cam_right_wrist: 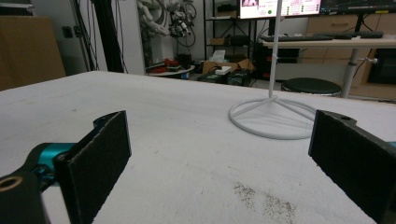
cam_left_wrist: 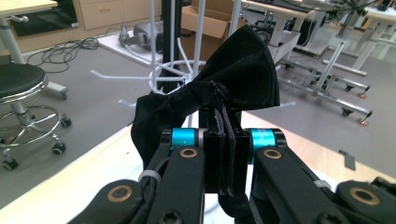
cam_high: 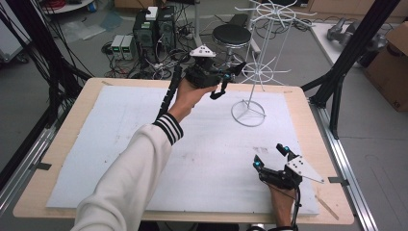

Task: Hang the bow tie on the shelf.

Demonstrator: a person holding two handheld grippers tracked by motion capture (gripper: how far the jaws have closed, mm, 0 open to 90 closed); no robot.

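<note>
From my remote station, the high view looks forward and down over the whole table [cam_high: 86,103], set well back, with the white wire rack [cam_high: 257,72] in the upper centre of the frame. The left gripper view rides raised above the far table edge, facing the rack [cam_left_wrist: 175,70] at close range, upper centre. The right gripper view sits low over the table surface [cam_right_wrist: 187,154], looking across it to the rack's ring base [cam_right_wrist: 275,119], right of centre. All three views share the rack.

Your table [cam_high: 308,103] is carrying a white mat [cam_high: 120,144] covering most of its wooden top. The rack [cam_high: 257,57] is standing on the mat's far right part, its ring base [cam_right_wrist: 273,119] lying flat.
</note>
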